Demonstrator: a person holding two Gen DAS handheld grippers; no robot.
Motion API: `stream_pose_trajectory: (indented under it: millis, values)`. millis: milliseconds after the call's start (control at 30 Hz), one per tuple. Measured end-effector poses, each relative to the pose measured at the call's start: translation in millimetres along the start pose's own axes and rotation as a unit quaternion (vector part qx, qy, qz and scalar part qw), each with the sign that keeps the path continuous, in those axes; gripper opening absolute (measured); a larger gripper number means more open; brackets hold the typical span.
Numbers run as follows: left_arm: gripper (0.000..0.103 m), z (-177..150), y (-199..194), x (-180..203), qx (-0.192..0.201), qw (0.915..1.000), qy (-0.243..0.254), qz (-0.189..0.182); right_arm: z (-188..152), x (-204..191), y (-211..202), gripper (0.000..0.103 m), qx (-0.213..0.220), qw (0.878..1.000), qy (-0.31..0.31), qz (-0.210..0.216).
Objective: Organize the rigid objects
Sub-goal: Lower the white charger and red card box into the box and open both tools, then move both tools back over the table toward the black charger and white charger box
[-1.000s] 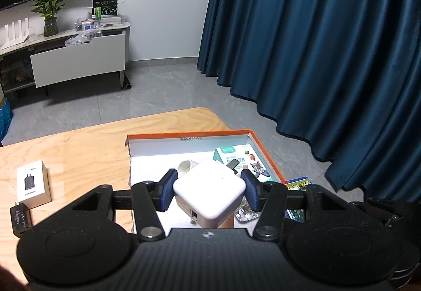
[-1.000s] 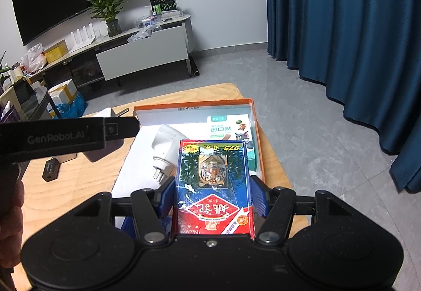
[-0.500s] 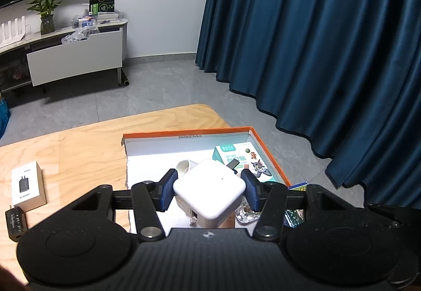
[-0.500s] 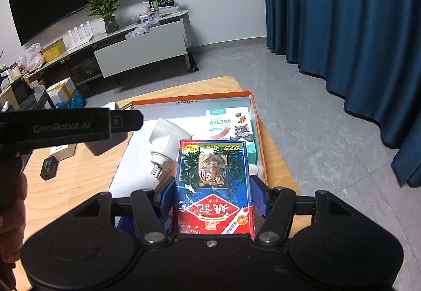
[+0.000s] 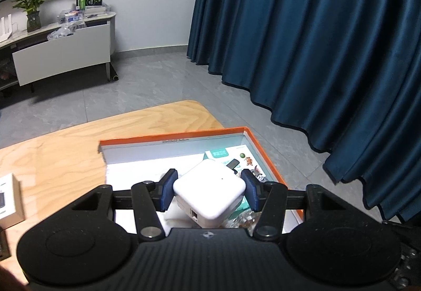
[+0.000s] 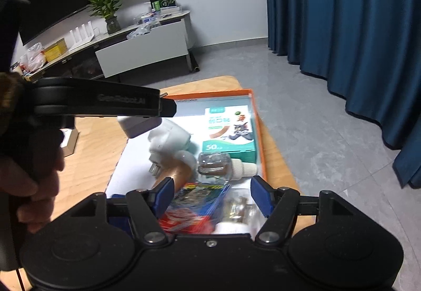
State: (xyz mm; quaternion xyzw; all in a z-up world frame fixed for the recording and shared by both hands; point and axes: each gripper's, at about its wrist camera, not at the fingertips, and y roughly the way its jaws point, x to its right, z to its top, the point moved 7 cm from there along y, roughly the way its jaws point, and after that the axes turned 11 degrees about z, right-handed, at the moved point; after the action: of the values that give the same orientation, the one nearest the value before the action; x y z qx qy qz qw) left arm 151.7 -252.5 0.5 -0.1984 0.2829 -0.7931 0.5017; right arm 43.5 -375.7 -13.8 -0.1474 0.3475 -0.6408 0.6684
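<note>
My left gripper (image 5: 208, 189) is shut on a white square charger block (image 5: 209, 191) and holds it above the orange-rimmed box (image 5: 171, 139). My right gripper (image 6: 211, 192) is open above the near end of that box (image 6: 259, 133). The blue and red card pack (image 6: 194, 208) lies tilted below the right jaws, free of them. In the box lie a green plaster box (image 6: 230, 130), a white plug (image 6: 168, 142) and a clear small bottle (image 6: 218, 166). The left gripper's arm (image 6: 100, 104) crosses the right wrist view with the charger block (image 6: 138, 126) under it.
The wooden table (image 5: 65, 156) carries the box near its right edge. A small white carton (image 5: 8, 201) lies at the table's left. Blue curtains (image 5: 315, 54) hang to the right. A TV stand with a plant (image 6: 108, 9) stands at the far wall.
My right gripper has opened and let go of the card pack, which dropped into the box. My left gripper has moved right over the box with the charger block.
</note>
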Motion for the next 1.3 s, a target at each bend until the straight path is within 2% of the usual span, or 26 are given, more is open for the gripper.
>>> stream_pose_trajectory:
  millis: [267,333,433,633,733,1000,1100,1300]
  values:
    - [0.054,8.8,20.7,17.7,-0.004,0.9998,0.014,-0.015,2.3,8.4,-2.1,0.078,0.006,1.0,0.006,-0.01]
    - [0.069,10.8,17.3,17.9,0.0,0.9998,0.011,-0.016,4.0,8.2,-4.4,0.078,0.01,1.0,0.006,-0.013]
    - [0.072,12.5,7.8,16.0,0.014,0.9997,0.014,-0.012,5.9,4.5,-8.2,0.078,0.017,1.0,0.003,-0.015]
    - [0.078,12.3,-10.9,-3.9,0.017,0.9998,-0.002,0.007,13.6,-8.6,-15.5,0.079,0.03,0.999,-0.004,-0.017]
    - [0.082,8.8,-24.5,-22.4,0.021,0.9994,-0.012,0.026,17.8,-19.9,-16.3,0.08,0.031,0.999,-0.008,-0.008]
    - [0.085,-10.4,-50.0,-88.4,0.015,0.9941,-0.053,0.093,26.7,-70.2,-7.3,0.082,0.024,0.998,-0.044,0.034]
    - [0.089,-23.4,-58.8,-117.1,0.017,0.989,-0.065,0.132,27.9,-89.9,-4.4,0.082,0.022,0.997,-0.059,0.047]
    - [0.089,-55.6,-54.0,-180.0,-0.027,0.9709,-0.127,0.202,20.8,-120.7,11.9,0.085,-0.001,0.994,-0.075,0.075]
